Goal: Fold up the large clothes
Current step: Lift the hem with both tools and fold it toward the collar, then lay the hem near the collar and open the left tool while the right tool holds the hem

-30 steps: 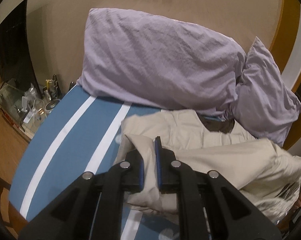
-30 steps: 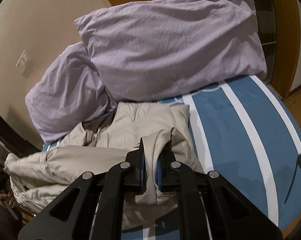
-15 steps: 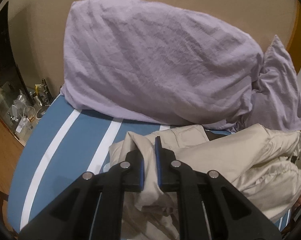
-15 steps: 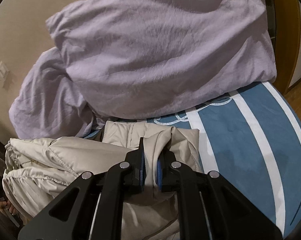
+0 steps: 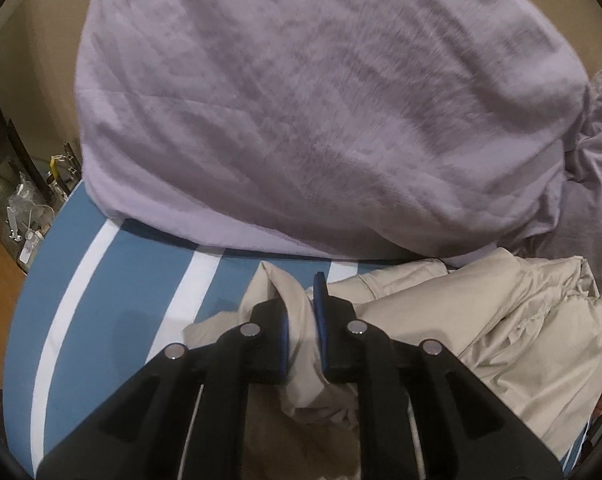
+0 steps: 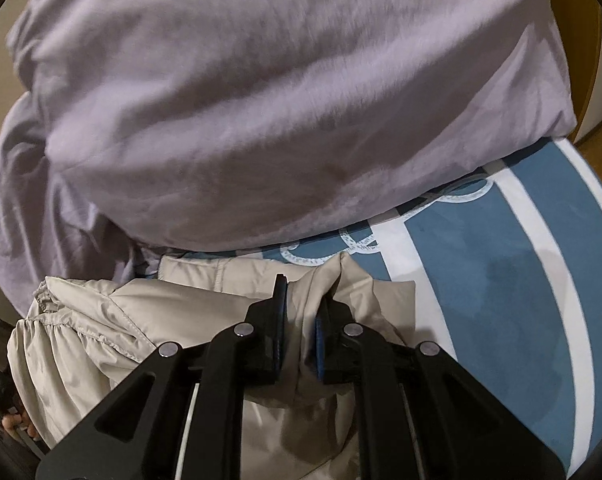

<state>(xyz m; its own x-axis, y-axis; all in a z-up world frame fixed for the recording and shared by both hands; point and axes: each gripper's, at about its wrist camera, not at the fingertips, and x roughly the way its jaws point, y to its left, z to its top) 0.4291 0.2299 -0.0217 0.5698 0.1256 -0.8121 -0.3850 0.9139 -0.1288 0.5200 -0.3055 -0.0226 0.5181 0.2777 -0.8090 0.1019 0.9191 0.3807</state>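
Observation:
A beige padded jacket (image 5: 481,320) lies bunched on the blue bedspread with white stripes (image 5: 121,300), close under a big lilac pillow (image 5: 301,100). My left gripper (image 5: 299,304) has a fold of the jacket's edge pinched between its blue pads, and its jaws are just beginning to open. In the right wrist view the jacket (image 6: 141,312) spreads to the left, and my right gripper (image 6: 303,300) is shut on another raised fold of it. Both grippers point down at the bed near the pillow.
A second lilac pillow (image 5: 597,160) leans at the right, seen on the left in the right wrist view (image 6: 21,200). A cluttered glass side table (image 5: 25,208) stands beyond the bed's left edge. Bare bedspread (image 6: 501,280) lies right of the jacket. A person's fingers (image 6: 15,428) show low left.
Both grippers have carried their folds of jacket forward and down toward the pillows, which now fill the upper views. The jacket has doubled over onto itself. The left jaws' gap looks slightly wider.

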